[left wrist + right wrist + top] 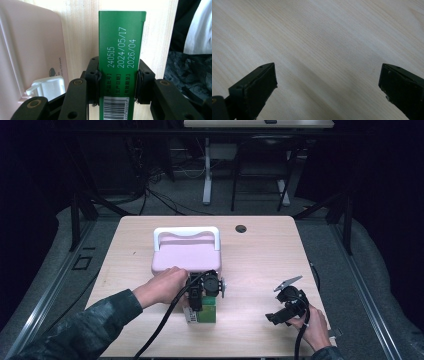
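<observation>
Left gripper [117,82] first: its two black jaws sit tight against the narrow sides of the green box [119,50], pads pressing in on both flanks, so it has a firm squeeze on it. Printed white dates and a barcode run along the face between the jaws. From the high view, that left gripper [196,306] points down over the box [206,312], which stands on the table [260,255] near the front edge, just in front of the pink case [186,256]. The left hand [162,286] wraps the gripper's body, knuckles right at the case's front edge. In the left gripper view the case [27,50] lies just beside the box, its white latch [48,86] next to the jaw.

Over to the right gripper [327,82]: jaws spread wide, nothing between them, bare wood grain beneath. Up high, it [272,317] sits well apart from the box, toward the table's right front corner, held in the right hand [315,327]. The case's white handle [186,236] lies at its far side.
</observation>
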`<act>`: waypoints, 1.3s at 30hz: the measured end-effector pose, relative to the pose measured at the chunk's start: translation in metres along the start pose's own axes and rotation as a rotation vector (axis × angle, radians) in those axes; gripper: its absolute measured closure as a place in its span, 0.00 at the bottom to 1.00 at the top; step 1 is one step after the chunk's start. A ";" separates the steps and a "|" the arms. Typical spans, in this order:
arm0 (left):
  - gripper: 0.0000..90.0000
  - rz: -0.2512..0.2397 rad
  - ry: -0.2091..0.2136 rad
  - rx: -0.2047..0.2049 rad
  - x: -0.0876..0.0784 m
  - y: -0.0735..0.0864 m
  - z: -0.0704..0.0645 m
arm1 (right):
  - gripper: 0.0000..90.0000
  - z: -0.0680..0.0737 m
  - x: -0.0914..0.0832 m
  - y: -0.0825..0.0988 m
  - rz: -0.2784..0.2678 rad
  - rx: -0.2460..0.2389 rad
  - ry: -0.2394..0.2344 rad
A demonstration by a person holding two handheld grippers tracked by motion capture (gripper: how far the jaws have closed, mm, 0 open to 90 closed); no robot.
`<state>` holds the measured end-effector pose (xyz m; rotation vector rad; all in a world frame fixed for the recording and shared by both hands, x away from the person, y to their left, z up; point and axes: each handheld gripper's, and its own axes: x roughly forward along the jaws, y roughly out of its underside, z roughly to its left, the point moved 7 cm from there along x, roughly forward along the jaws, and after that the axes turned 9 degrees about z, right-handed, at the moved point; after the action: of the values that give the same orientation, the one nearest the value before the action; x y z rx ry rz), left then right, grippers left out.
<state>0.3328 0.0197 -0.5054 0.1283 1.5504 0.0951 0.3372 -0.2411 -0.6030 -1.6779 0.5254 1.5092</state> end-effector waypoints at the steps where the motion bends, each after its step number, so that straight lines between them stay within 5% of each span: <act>1: 0.70 0.002 0.003 -0.001 0.000 0.000 -0.001 | 0.01 0.001 0.000 0.000 -0.002 0.007 -0.004; 21: 0.70 0.003 0.009 -0.037 -0.010 0.018 -0.007 | 0.01 -0.001 0.000 0.000 0.001 0.001 0.002; 39: 0.70 0.013 0.029 -0.084 -0.009 0.050 -0.016 | 0.01 -0.001 0.000 0.001 0.007 0.005 0.005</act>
<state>0.3172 0.0681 -0.4898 0.0715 1.5719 0.1727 0.3370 -0.2424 -0.6035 -1.6780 0.5375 1.5084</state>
